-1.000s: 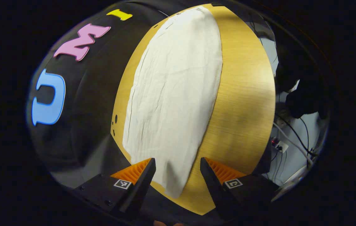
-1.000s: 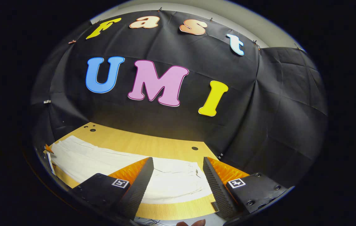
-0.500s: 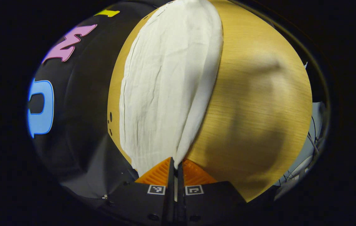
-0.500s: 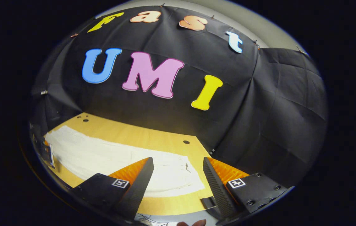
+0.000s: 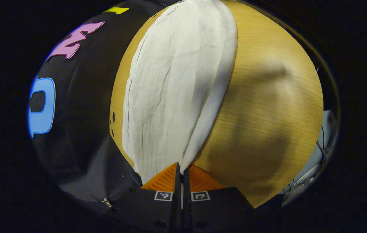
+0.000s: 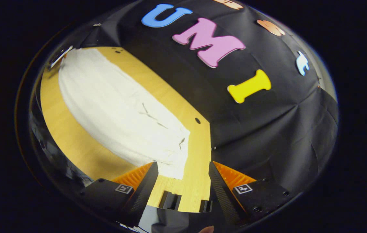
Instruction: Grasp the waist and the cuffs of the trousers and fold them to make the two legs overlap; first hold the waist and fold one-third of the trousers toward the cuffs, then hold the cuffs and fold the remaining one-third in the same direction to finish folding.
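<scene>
**Left gripper had the trouser end pinched, right one not yet gripping**

Left gripper [image 5: 181,168] was closed on one end of the white trousers [image 5: 177,84], its two fingers pressing the cloth between them. From there the trousers lay stretched along the wooden table [image 5: 267,106], flat, with a soft ridge rising to the pinch. I could not tell if this end was the cuffs or the waist. The right gripper [image 6: 183,170] hung with its jaws apart above the other end of the trousers [image 6: 121,113], near the table edge, not touching the cloth. To do this step well, I judged the right gripper should come down on the near corner and catch all layers. Then both ends should lift together, evenly, so the legs overlap without twisting.
</scene>
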A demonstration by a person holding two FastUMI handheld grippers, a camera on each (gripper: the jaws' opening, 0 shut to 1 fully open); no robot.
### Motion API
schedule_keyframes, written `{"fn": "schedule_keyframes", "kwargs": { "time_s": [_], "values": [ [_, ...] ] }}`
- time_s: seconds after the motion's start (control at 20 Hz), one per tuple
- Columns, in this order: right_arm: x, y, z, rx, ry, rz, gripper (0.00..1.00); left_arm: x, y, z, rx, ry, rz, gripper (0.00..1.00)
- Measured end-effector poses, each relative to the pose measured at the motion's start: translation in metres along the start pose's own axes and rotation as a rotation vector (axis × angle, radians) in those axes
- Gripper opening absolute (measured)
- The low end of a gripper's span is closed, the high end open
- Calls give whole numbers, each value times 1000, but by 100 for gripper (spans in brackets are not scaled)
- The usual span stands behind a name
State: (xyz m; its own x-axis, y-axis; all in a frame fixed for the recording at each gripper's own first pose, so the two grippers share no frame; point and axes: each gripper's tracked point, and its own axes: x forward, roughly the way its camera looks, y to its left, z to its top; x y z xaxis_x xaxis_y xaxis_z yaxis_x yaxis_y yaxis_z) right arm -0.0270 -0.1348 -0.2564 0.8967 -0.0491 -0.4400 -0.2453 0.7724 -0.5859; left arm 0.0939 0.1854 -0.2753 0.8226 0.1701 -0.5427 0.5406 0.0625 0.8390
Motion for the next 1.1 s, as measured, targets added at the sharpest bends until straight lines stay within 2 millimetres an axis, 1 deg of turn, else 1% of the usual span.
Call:
{"fn": "schedule_keyframes", "kwargs": {
  "time_s": [0.1, 0.25, 0.4, 0.5, 0.55, 0.6, 0.65, 0.85, 1.0, 1.1],
  "values": [
    [20, 13, -15, -114, 4, 61, 96, 0, 0, 0, -1, 3, -1, 7],
    [47, 30, -38, -339, 14, 144, 96, -1, -1, 1, -39, 12, -19, 7],
    [68, 44, -62, -544, 12, 208, 95, -2, -1, 2, -41, 29, -30, 7],
    [81, 55, -79, -605, 31, 252, 97, -2, -1, 1, -47, 41, -31, 7],
    [89, 52, -81, -637, 24, 239, 95, -3, -2, 3, -51, 47, -29, 7],
    [93, 48, -76, -652, 11, 220, 91, -3, -2, 3, -57, 54, -27, 7],
    [99, 47, -76, -647, 9, 208, 89, -3, -2, 3, -62, 60, -23, 7],
    [127, 38, -68, -624, 22, 176, 90, -3, -2, 3, -65, 74, -22, 7],
    [148, 31, -58, -623, 28, 139, 89, -2, -2, 4, -69, 77, -29, 7],
    [160, 35, -61, -616, 70, 142, 87, -2, -2, 3, -77, 79, -29, 7]
  ]
}}
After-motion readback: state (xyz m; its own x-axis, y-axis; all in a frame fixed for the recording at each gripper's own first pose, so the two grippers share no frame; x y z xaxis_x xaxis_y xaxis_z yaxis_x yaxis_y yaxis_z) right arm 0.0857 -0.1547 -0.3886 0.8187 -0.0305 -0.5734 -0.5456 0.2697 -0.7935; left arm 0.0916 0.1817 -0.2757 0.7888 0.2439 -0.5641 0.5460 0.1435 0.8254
